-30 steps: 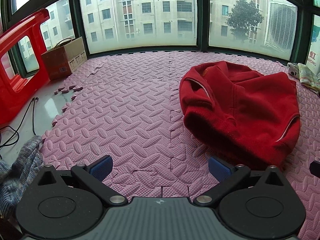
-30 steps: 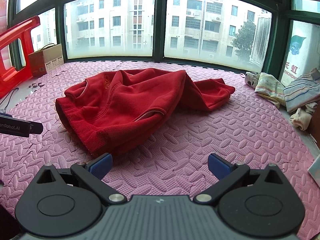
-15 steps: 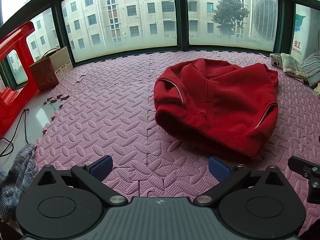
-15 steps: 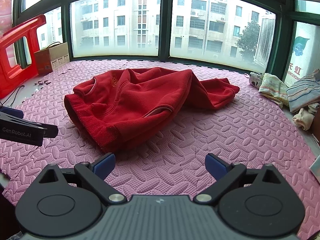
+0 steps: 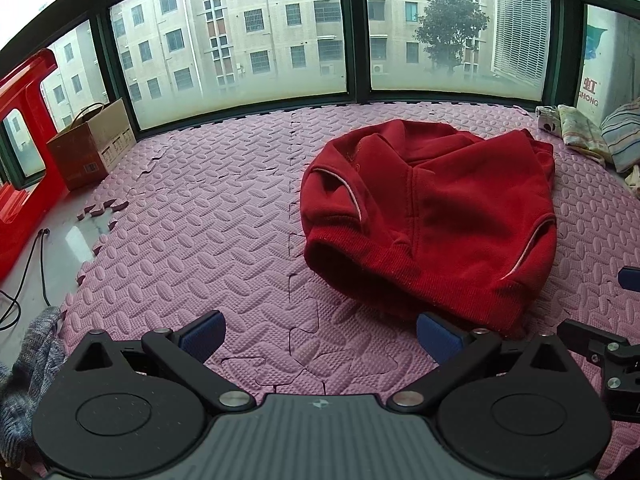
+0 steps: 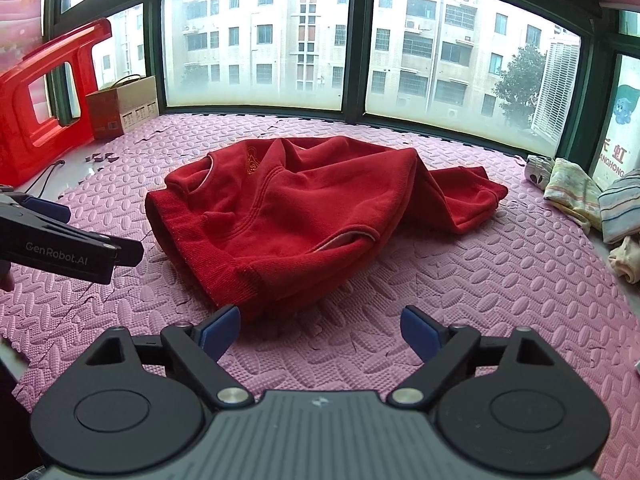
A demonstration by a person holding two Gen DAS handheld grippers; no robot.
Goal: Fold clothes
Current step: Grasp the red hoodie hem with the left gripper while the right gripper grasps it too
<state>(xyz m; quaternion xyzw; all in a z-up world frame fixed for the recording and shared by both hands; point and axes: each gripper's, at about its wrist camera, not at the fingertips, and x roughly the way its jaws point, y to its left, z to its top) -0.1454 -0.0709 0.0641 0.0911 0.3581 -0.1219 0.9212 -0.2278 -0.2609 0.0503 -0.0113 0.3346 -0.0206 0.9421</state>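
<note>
Blue-padded, my left gripper [image 5: 320, 334] hangs spread wide over the pink foam mat [image 5: 208, 216], holding nothing; my right gripper [image 6: 320, 330] is just as wide and empty, its left pad [image 6: 221, 327] just beside the hem. Between us, mid-mat, lies the red sweatshirt [image 6: 304, 216], crumpled, one sleeve trailing toward the right edge.

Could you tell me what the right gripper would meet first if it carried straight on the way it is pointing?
Most likely the ribbed hem of the red sweatshirt, lying crumpled on the pink foam mat just ahead of the open right gripper; depth is uncertain.
</note>
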